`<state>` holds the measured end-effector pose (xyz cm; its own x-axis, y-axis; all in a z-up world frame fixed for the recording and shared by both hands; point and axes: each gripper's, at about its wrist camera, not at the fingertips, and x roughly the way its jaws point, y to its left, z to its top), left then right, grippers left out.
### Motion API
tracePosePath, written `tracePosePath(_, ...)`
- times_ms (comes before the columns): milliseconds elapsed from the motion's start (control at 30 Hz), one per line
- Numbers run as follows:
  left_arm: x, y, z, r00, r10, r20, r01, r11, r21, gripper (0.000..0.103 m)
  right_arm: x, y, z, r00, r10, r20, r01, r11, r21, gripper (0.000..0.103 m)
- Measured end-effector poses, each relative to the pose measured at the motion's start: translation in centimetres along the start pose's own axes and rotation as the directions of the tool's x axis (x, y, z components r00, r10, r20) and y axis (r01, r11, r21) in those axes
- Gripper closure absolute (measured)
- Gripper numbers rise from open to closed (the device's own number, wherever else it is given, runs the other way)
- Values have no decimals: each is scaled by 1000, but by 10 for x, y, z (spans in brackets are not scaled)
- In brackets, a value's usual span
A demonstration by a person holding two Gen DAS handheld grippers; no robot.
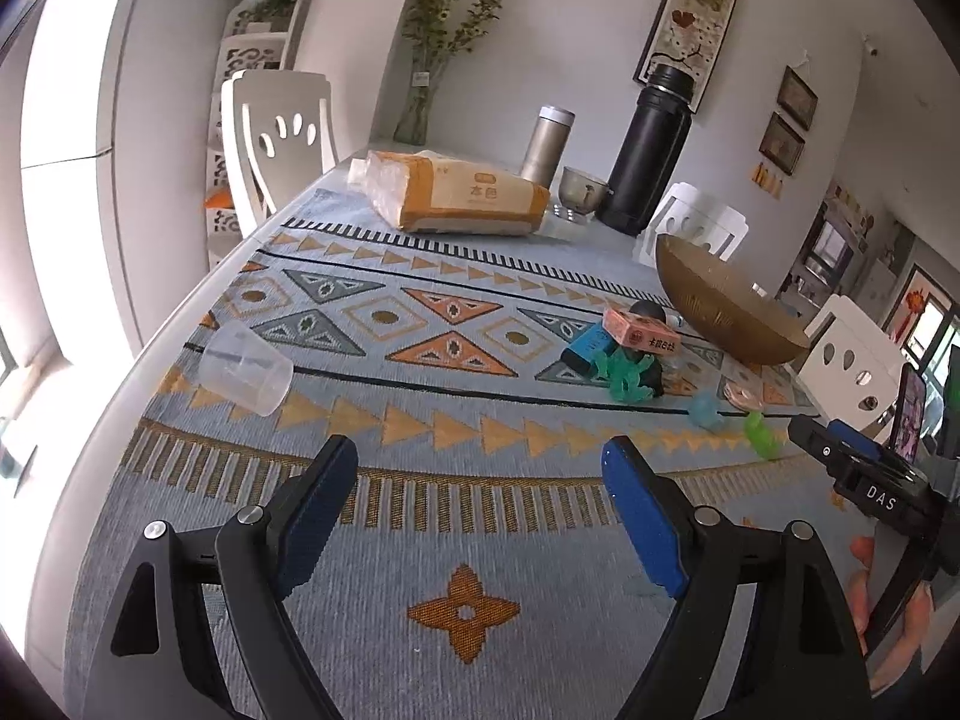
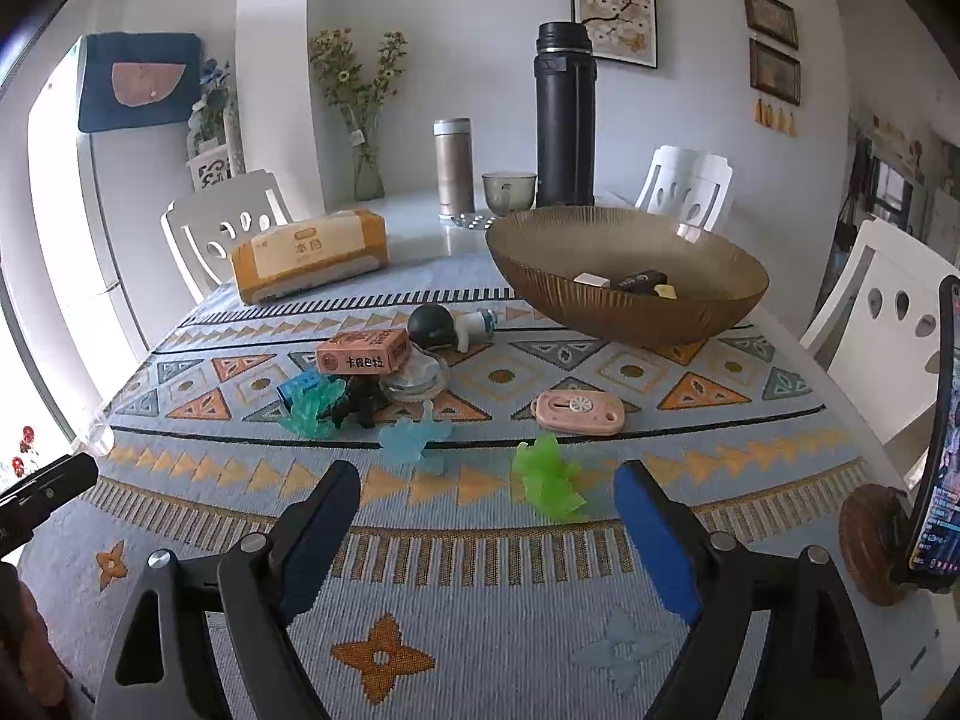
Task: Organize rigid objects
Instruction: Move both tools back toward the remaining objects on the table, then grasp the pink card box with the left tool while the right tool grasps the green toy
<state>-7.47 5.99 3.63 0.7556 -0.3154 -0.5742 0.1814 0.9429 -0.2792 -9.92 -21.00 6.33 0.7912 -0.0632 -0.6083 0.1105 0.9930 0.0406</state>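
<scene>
A ribbed brown glass bowl (image 2: 630, 312) at the right rear holds a few small blocks. In front of it lies a cluster: a pink carton (image 2: 363, 351), a black ball-shaped piece (image 2: 432, 324), a small white bottle (image 2: 477, 324), a blue box (image 2: 303, 387) and a teal plastic toy (image 2: 312, 411). Nearer lie a light-blue toy (image 2: 414, 438), a pink flat gadget (image 2: 579, 411) and a green toy (image 2: 549, 483). My right gripper (image 2: 489, 474) is open, with the green toy at its tips and untouched. My left gripper (image 1: 480, 450) is open over bare cloth, the cluster (image 1: 642, 330) far ahead to its right.
A clear plastic cup (image 1: 246, 369) lies on its side at the table's left edge. A tissue pack (image 2: 309, 264), silver flask (image 2: 453, 168), glass cup (image 2: 509, 189) and tall black thermos (image 2: 564, 120) stand at the back. White chairs ring the table; a phone (image 2: 936, 432) stands at the right.
</scene>
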Motion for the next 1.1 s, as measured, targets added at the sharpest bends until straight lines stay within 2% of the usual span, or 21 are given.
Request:
tracePosePath(167,0,0,-1,1000,-3,2,3,1000,-2,20,1,-16,1,1000,6,-7,-5,997,77,17)
tracePosePath(267,5,-4,-1,999,24,-27,-23,1000,20,20,4,-21,2,1000,5,-17,-3,995,104,17)
tracePosePath(367,13,-15,9,996,-14,-85,20,998,66,21,5,-25,3,999,18,-29,-15,993,116,17)
tracePosePath(467,14,-40,42,994,-58,-90,73,982,175,21,11,-35,6,992,91,-84,-77,985,154,17)
tracePosePath(533,23,-59,62,989,-91,-120,123,949,290,20,14,-42,12,978,162,-134,-142,979,143,17)
tracePosePath(600,51,-83,79,977,-102,-188,175,887,428,20,16,-45,20,969,179,-168,-161,980,113,17)
tracePosePath(667,82,-97,86,965,-99,-242,212,836,506,20,23,-49,29,949,210,-237,-197,977,79,17)
tracePosePath(733,110,-104,88,949,-99,-299,253,806,535,21,32,-52,31,925,241,-295,-232,970,65,17)
tracePosePath(800,137,-107,91,932,-118,-343,295,796,528,21,42,-54,31,909,248,-335,-244,968,56,17)
tracePosePath(867,162,-108,94,897,-165,-410,372,784,497,21,52,-51,30,899,235,-370,-241,970,29,17)
tracePosePath(1000,191,-120,91,862,-182,-473,431,755,494,22,70,-42,33,895,236,-379,-255,967,-2,17)
tracePosePath(1033,195,-122,92,856,-185,-483,439,754,489,23,74,-41,33,894,244,-375,-262,965,3,19)
tracePosePath(1067,200,-124,91,842,-198,-502,461,749,476,26,77,-42,34,896,244,-371,-261,965,5,21)
tracePosePath(1100,203,-126,89,834,-207,-511,474,743,473,30,80,-42,33,896,242,-372,-259,966,5,29)
